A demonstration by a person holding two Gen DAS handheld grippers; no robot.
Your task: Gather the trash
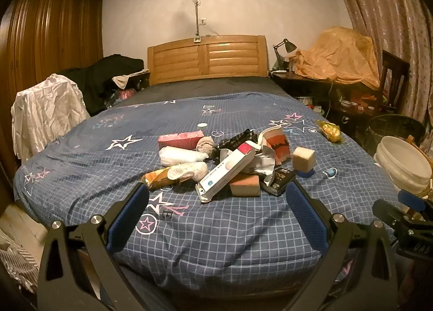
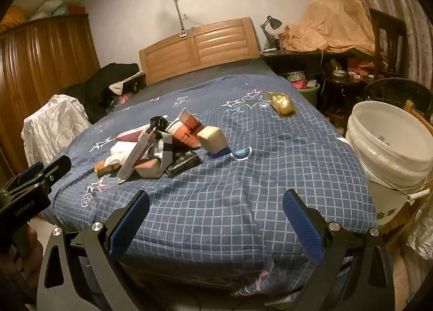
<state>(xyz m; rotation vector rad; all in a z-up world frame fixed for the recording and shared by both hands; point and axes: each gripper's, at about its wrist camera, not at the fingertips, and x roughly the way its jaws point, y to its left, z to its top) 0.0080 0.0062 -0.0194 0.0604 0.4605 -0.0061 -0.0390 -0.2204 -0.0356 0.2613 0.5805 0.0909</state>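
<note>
A pile of trash lies mid-bed on the blue checked cover (image 1: 216, 229): a long white box (image 1: 227, 173), a pink packet (image 1: 180, 140), an orange snack wrapper (image 1: 159, 177), a crushed paper cup (image 1: 277, 143), a sponge block (image 1: 303, 159) and a black packet (image 1: 281, 179). A gold wrapper (image 1: 328, 129) lies apart at the right. My left gripper (image 1: 216, 194) hovers open at the bed's foot, just short of the pile. My right gripper (image 2: 216, 200) is open over bare cover (image 2: 230, 202), with the pile (image 2: 162, 148) ahead on its left. A white bucket (image 2: 389, 148) stands right of the bed.
A wooden headboard (image 1: 207, 58) and wardrobe (image 1: 51, 40) stand behind. A white cloth-draped chair (image 1: 46, 113) sits left of the bed. A cluttered desk with a lamp (image 1: 284, 48) and an orange sheet (image 1: 338, 53) fills the right, near a dark basket (image 2: 397, 91).
</note>
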